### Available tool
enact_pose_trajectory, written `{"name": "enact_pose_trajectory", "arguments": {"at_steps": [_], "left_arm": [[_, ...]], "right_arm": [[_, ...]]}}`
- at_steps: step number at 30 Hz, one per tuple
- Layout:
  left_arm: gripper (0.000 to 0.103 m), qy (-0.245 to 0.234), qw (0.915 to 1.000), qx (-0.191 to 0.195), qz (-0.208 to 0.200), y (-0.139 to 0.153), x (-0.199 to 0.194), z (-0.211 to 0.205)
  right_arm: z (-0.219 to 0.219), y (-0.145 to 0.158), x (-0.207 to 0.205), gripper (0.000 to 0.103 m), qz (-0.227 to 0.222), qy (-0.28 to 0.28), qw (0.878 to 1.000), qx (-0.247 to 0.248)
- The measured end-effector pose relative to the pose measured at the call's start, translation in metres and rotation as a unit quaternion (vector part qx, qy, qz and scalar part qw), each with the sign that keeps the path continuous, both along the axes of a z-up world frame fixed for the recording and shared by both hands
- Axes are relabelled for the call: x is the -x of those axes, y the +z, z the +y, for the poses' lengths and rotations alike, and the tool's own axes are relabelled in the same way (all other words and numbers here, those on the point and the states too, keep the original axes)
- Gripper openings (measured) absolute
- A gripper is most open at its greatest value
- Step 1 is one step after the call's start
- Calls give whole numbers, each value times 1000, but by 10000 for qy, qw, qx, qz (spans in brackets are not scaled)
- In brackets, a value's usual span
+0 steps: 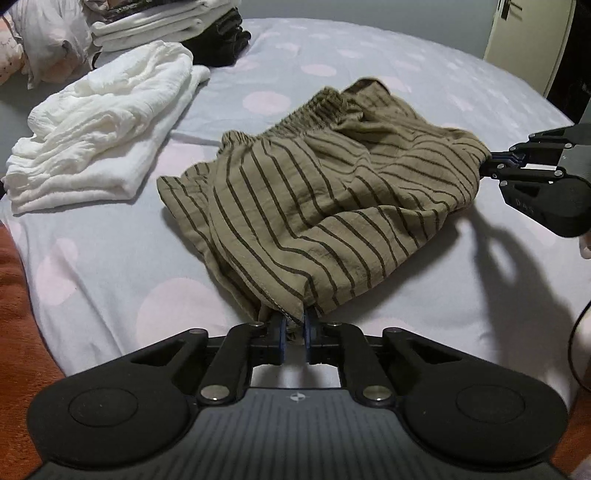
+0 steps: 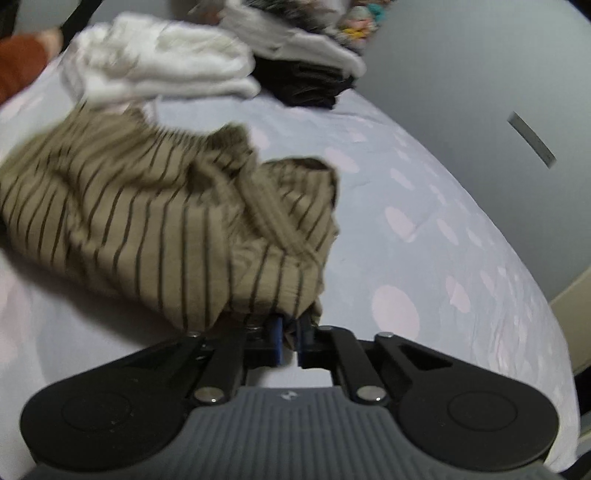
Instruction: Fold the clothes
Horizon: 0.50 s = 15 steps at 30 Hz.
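The right wrist view is smeared by blur, so the far piles are hard to make out there. Toward the bed's [image 1: 110,273] far left corner lies a folded white garment [image 1: 107,129], with a white stack [image 1: 155,26] and a dark garment [image 1: 221,44] behind, partly cut off. The striped olive shorts [image 1: 317,192] sit mid-bed, half lifted. The left gripper [image 1: 293,328] pinches their near hem, fingers closed on cloth. The right gripper [image 2: 290,332] reaches in level from the right edge, clamped on the opposite end.
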<state>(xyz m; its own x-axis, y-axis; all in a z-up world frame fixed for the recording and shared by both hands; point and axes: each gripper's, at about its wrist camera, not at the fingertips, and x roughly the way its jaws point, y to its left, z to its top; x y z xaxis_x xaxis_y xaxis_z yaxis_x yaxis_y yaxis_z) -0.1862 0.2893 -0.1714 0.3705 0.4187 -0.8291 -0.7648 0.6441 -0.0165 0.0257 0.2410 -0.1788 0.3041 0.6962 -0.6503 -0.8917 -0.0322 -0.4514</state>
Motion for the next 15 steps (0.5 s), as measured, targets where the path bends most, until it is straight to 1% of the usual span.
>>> {"name": "enact_pose_trajectory", "arguments": {"at_steps": [3,5,7,11,15], "left_arm": [[7,-92,9998,-14,185,2,-2,-2],[7,-141,9994,69,299,-3,-4,-1],[7,-141,9987,200,446,-9,-5,1],[13,-128,9973,371,625,-12,-2,3],[18,52,9946,639,816,-15,7,8]], "right_arm": [[1,8,-5,3,72,-149,9998,-57],[2,4,-10,3,5,-250,9997,44],[2,-1,-15,2,54,-367,9992,136],[2,-8,-18,2,89,-468,9985,271],[2,-10,-20,4,6,-543,9977,411]]}}
